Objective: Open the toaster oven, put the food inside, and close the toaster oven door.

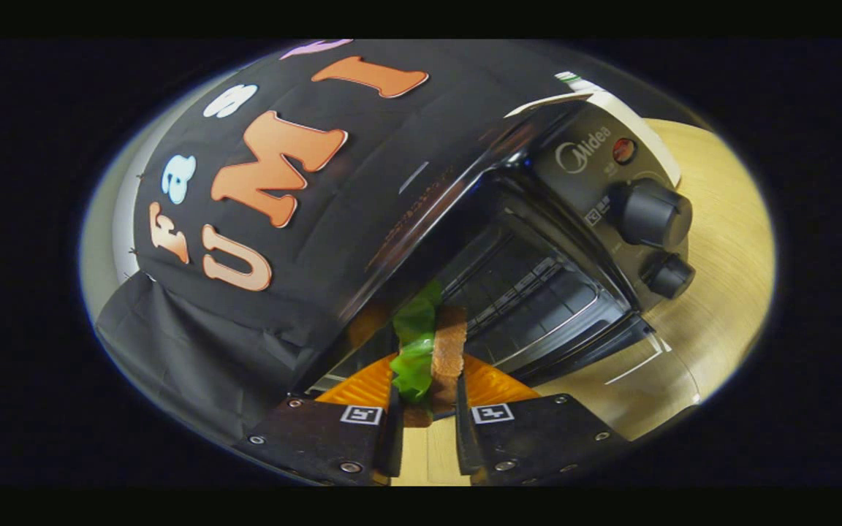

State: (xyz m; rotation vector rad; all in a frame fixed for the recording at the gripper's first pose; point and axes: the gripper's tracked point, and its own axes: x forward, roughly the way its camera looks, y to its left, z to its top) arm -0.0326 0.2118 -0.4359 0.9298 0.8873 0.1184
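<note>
Jaws pinch sandwich (428, 351) before open toaster oven (538, 292).

Claw (425, 409) fingers clamped together, tilted.

One toaster oven (538, 241), two knobs (651, 213), one sandwich (428, 351).

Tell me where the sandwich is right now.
In the gripper view, the sandwich is clamped between the gripper jaws, just in front of the open toaster oven cavity.
</note>
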